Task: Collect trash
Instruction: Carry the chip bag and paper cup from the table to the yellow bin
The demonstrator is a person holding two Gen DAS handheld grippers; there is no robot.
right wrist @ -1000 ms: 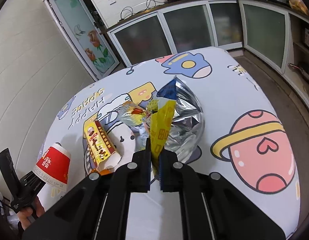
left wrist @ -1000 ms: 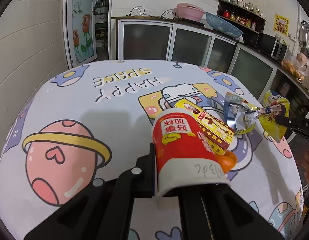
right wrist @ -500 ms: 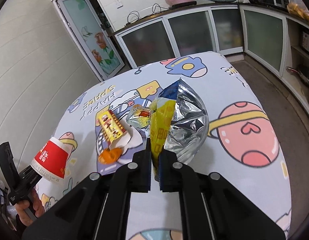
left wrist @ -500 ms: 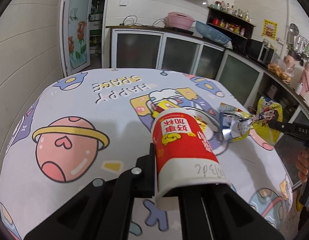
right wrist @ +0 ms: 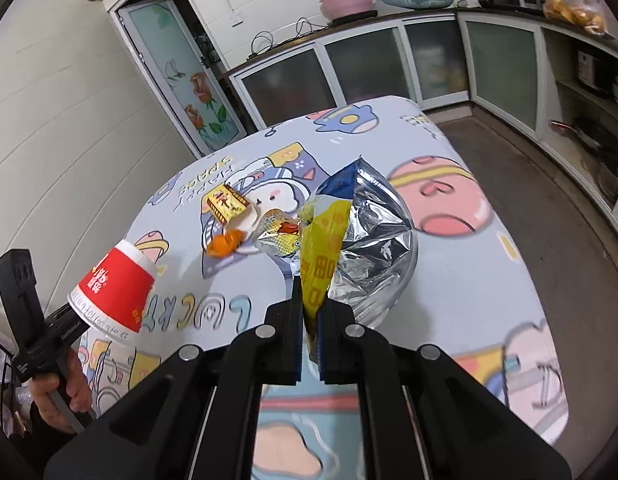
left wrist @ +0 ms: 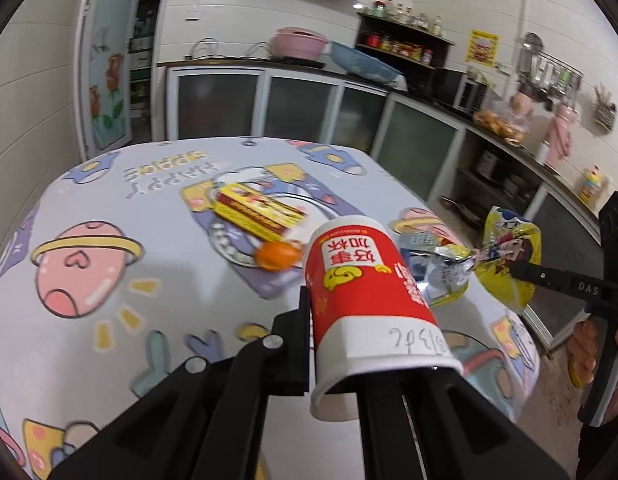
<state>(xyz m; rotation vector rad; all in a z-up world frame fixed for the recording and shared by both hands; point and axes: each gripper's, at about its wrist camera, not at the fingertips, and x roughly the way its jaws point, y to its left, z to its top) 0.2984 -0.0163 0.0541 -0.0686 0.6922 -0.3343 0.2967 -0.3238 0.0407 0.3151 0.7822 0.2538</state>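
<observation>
Left wrist view: both grippers have drawn back from the table [left wrist: 109, 208] centre, loads lifted. Left gripper [left wrist: 333, 344] clamped on red paper cup's [left wrist: 365, 280] rim; right gripper [right wrist: 309, 320] pinching yellow snack bag [right wrist: 349, 240]. Both angled downward. Yellow box [left wrist: 257, 212] and orange peel [left wrist: 277, 256] remain ahead, uncollected.

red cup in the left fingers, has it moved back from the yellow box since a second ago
Yes. The red cup has pulled back toward the near table edge: the yellow box it overlapped earlier now lies clear beyond it on the table.
</observation>
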